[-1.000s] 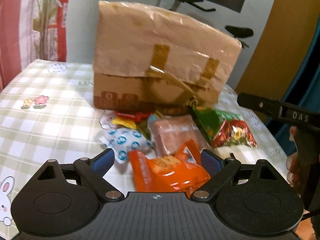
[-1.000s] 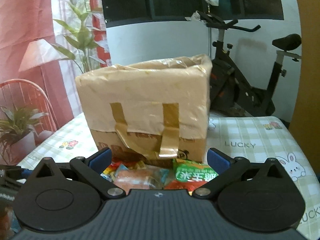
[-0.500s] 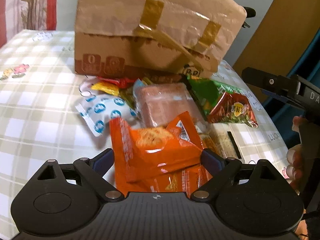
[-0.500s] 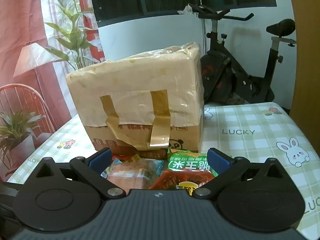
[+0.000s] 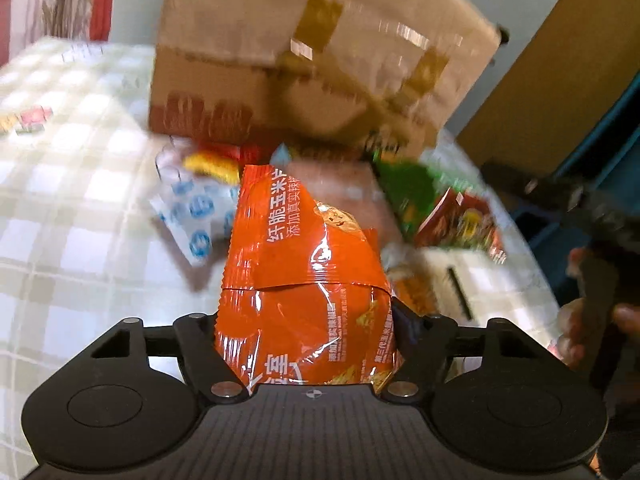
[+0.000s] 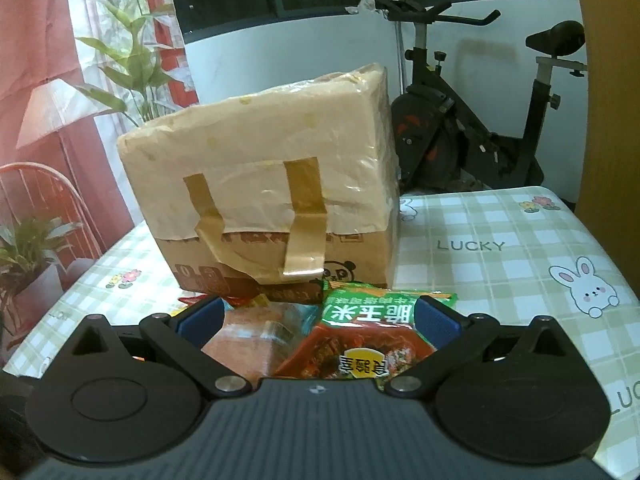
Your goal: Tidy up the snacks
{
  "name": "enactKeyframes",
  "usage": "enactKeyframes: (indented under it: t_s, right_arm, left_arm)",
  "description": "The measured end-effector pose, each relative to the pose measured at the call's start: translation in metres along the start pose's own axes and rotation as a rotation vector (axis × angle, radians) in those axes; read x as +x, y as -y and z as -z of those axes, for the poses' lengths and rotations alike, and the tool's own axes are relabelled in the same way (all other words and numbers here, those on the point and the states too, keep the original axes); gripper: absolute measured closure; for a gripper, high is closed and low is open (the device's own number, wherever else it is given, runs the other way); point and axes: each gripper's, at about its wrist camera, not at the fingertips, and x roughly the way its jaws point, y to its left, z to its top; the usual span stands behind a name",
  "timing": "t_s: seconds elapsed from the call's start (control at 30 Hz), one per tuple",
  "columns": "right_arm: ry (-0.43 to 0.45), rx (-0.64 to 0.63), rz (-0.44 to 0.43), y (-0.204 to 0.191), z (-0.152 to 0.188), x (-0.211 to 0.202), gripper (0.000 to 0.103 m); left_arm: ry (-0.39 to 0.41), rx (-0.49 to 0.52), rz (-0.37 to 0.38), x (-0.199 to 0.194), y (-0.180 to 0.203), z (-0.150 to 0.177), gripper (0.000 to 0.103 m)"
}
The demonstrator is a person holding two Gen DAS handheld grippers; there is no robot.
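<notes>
While the left wrist view was smeared by blur, the orange snack packet [image 5: 308, 280] stood out sharp at its centre, between the fingers of the left gripper [image 5: 306, 320], whose jaws were closing on it — both pads were hidden behind the foil, so I could not tell whether they pressed yet. Its long axis ran from the bottom of the frame toward the top, the crimped far end pointing at the cardboard box [image 5: 316, 64] and leaning slightly left. Left of it lay a white-and-blue packet [image 5: 192, 216] on the checked tablecloth [image 5: 72, 208]; right of it sat a green-and-red bag [image 5: 444, 212], and at the far right edge a hand [image 5: 588, 320] gripped the other tool's dark handle.

From the right wrist view, the right gripper [image 6: 318, 316] stood open — blue pads well apart — over a pinkish packet [image 6: 256, 340] at lower left and the same green-and-red bag at lower right, both just before the taped box.
</notes>
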Motion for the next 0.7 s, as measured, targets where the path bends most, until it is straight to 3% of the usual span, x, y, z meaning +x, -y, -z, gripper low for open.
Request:
enactKeyframes:
  t_s: [0.17,0.37,0.7]
  right_arm:
    - [-0.013,-0.002,0.063,0.01,0.0,0.006,0.0]
    - [-0.049,-0.005,0.137,0.019,-0.002,0.03,0.002]
    - [-0.166,0.012,0.185,0.023,0.001,0.074,0.012]
  left_arm:
    - [0.113,0.001,-0.016,-0.03,-0.002,-0.007,0.028]
    - [0.217,0.01,-0.117,-0.046,-0.003,-0.019,0.028]
    - [0.253,-0.042,-0.198,-0.05,-0.028,-0.035,0.028]
